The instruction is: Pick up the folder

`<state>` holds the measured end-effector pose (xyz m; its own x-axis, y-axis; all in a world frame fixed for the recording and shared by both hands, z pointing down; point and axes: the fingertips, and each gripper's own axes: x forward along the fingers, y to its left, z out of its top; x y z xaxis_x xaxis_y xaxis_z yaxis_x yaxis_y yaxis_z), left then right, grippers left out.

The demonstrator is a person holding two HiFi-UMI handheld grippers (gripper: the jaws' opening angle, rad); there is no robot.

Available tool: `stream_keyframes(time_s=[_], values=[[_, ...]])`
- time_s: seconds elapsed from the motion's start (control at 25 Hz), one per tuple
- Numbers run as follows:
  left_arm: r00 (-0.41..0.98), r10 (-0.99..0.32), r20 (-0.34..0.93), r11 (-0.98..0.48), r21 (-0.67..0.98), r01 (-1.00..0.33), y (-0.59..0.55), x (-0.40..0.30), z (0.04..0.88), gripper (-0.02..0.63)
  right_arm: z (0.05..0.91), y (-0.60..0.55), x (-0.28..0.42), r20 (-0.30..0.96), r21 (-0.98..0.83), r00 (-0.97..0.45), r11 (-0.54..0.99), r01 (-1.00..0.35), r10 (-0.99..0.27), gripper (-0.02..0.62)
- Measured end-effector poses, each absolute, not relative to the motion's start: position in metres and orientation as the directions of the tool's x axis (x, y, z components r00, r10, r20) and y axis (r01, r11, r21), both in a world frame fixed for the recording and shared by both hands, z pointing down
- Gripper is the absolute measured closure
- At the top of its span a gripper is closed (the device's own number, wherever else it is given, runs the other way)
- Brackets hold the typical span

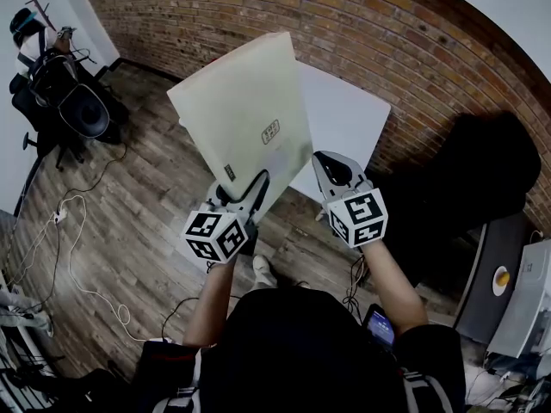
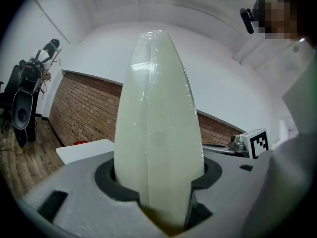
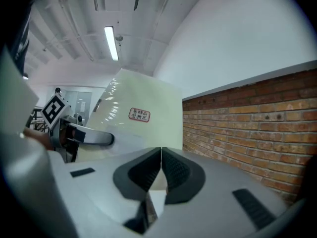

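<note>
A pale cream folder (image 1: 245,110) with a small red-edged label is held up in the air, tilted, above the floor and the table. My left gripper (image 1: 250,192) is shut on the folder's lower edge. In the left gripper view the folder (image 2: 158,128) stands edge-on between the jaws of the left gripper (image 2: 159,182) and fills the gap. My right gripper (image 1: 331,169) is just right of the folder's lower corner. It is shut, its pads (image 3: 173,167) meeting with nothing between them. The right gripper view shows the folder (image 3: 143,118) and the left gripper (image 3: 84,138) off to its left.
A white table (image 1: 344,119) stands against the brick wall (image 1: 387,33), behind the folder. A black chair with gear (image 1: 69,101) is at the far left, and cables (image 1: 77,248) run over the wooden floor. A dark bulky shape (image 1: 482,170) and a white machine (image 1: 525,308) are on the right.
</note>
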<state>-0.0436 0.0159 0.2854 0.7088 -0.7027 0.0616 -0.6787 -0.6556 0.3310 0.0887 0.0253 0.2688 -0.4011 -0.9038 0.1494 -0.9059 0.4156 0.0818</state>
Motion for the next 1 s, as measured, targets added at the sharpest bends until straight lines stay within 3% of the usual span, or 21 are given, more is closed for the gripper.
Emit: stream_keyframes(time_s=[1.0], values=[[0.675, -0.738, 0.023, -0.655, 0.219, -0.723, 0.080, -0.028, 0.271, 0.341, 0.260, 0.090, 0.098, 0.095, 0.062, -0.446, 0.452, -0.890, -0.890, 0.566]])
